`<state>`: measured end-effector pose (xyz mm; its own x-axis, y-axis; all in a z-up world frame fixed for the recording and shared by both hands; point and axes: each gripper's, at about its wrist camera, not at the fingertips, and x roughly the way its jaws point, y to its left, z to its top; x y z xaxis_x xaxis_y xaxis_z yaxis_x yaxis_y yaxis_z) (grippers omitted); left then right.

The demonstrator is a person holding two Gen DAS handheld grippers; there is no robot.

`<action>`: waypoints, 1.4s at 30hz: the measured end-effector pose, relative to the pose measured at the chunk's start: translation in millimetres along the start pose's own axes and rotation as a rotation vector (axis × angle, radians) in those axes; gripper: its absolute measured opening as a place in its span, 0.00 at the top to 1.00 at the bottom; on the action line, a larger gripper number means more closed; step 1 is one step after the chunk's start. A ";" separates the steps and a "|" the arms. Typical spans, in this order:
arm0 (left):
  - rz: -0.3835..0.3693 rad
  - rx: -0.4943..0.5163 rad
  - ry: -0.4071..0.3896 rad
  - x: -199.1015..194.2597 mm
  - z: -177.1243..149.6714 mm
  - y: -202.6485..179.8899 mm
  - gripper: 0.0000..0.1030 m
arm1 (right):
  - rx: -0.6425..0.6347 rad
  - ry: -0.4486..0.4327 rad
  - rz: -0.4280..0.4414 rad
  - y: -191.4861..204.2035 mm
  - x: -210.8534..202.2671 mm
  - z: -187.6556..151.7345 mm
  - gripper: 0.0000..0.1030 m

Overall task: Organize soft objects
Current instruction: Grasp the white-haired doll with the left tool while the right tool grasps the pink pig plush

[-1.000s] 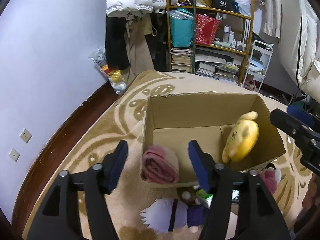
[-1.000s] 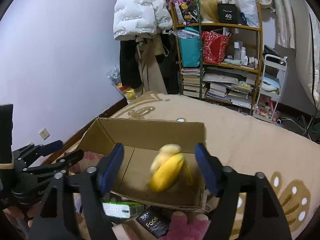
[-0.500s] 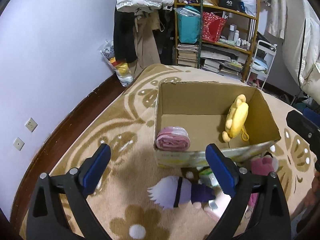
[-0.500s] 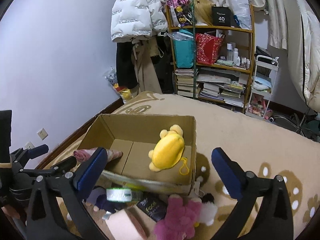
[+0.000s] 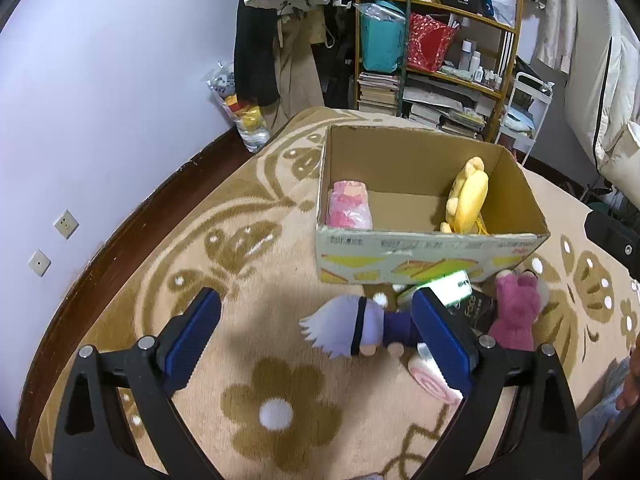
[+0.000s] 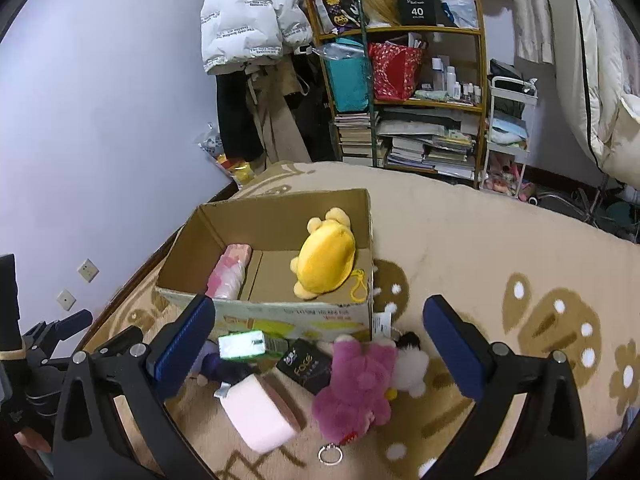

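Both grippers, left and right, have just spread wide and drawn back empty, leaving the pink roll and yellow plush inside the box, so the purple doll and pink bear outside come next.

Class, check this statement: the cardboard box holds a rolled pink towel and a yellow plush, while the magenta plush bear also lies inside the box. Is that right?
Not quite. The magenta plush bear lies on the rug outside the cardboard box, in front of its near wall, as the right wrist view shows. The rolled pink towel and yellow plush are indeed inside.
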<state>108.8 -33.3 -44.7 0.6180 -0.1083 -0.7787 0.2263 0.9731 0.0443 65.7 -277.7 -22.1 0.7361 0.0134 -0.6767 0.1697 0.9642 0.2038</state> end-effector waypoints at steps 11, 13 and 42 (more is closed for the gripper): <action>-0.010 -0.009 0.053 11.5 -12.2 0.3 0.07 | 0.043 0.079 -0.033 -9.4 9.8 -11.8 0.00; -0.013 -0.010 0.062 15.0 -13.1 -0.3 0.07 | 0.048 0.094 -0.039 -11.0 14.9 -13.3 0.00; 0.004 -0.045 0.208 96.8 -12.1 0.3 0.07 | 0.088 0.277 -0.082 -18.0 85.7 -34.7 0.00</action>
<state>159.6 -41.1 -127.6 0.4491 -0.0649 -0.8911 0.1879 0.9819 0.0231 103.0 -284.6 -108.3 0.5125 0.0197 -0.8585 0.2868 0.9384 0.1927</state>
